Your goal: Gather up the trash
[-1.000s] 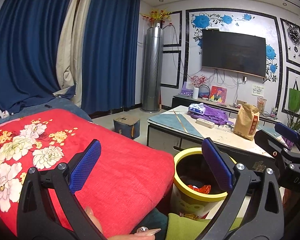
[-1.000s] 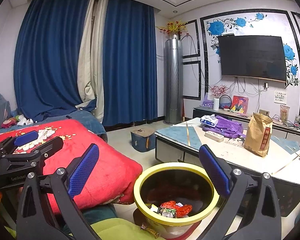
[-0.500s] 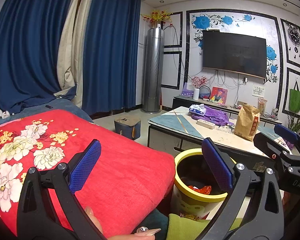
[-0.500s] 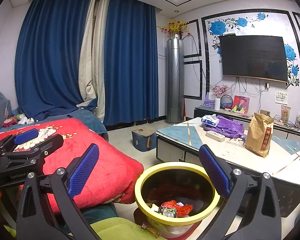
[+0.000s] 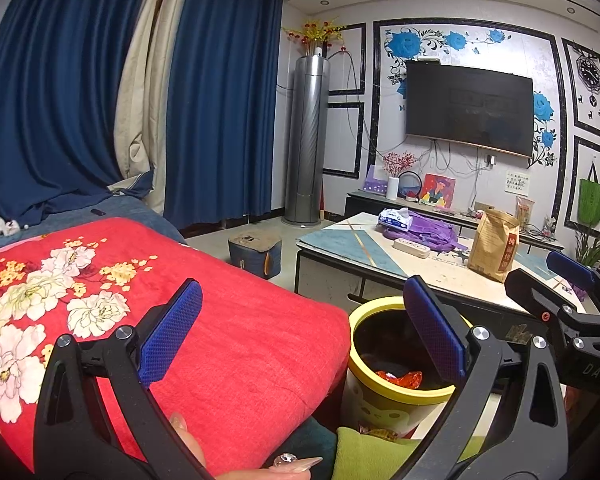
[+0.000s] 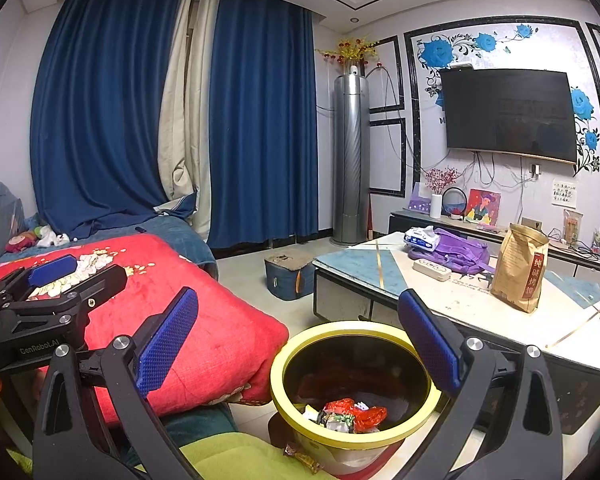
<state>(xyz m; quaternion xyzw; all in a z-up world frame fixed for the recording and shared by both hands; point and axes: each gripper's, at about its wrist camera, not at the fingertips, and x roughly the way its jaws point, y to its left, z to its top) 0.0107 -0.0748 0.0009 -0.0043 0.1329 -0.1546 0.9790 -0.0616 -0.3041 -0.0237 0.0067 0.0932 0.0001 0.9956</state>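
Note:
A yellow-rimmed trash bin point(image 6: 300, 344) stands on the floor between the red blanket and the coffee table; it also shows in the left wrist view point(image 5: 364, 312). Red and silver wrappers point(image 6: 350, 414) lie inside it. A small wrapper point(image 6: 302, 456) lies by the bin's base. My left gripper point(image 5: 300, 328) is open and empty, above the blanket's edge beside the bin. My right gripper point(image 6: 298, 340) is open and empty, above the bin's mouth.
A red floral blanket point(image 5: 100, 280) covers the sofa at left. A coffee table point(image 6: 480, 304) holds a brown paper bag point(image 6: 518, 268), purple cloth point(image 6: 456, 254), power strip and tissue pack. A blue stool point(image 6: 290, 270) stands on the floor. A green cushion point(image 6: 236, 460) lies below.
Both grippers have drifted very slightly; the view shifts a little. Jaws stay open and nothing was taken or released.

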